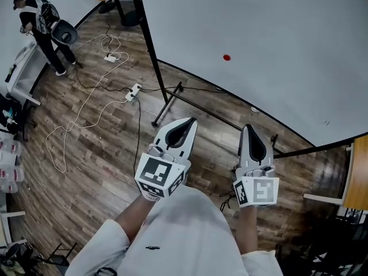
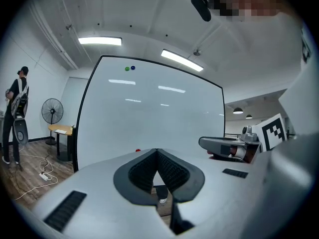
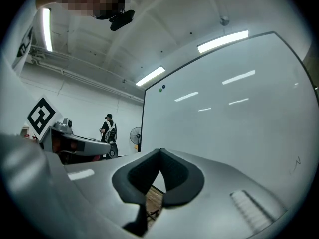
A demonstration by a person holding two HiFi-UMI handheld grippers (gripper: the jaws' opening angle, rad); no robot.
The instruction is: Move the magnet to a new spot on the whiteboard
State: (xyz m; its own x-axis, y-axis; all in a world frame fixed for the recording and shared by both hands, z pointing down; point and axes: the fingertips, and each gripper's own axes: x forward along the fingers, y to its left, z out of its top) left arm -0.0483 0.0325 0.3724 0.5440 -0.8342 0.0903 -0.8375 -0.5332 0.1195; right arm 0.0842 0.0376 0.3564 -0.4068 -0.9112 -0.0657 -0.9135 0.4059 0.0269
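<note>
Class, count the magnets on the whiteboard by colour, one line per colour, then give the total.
Red magnet: 1
Green magnet: 1
Blue magnet: 1
Total: 3

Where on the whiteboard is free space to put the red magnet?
Nearly all of the whiteboard is bare, with wide blank areas on every side of the red magnet. Only its top edge is occupied, by a green magnet and a blue magnet side by side.
</note>
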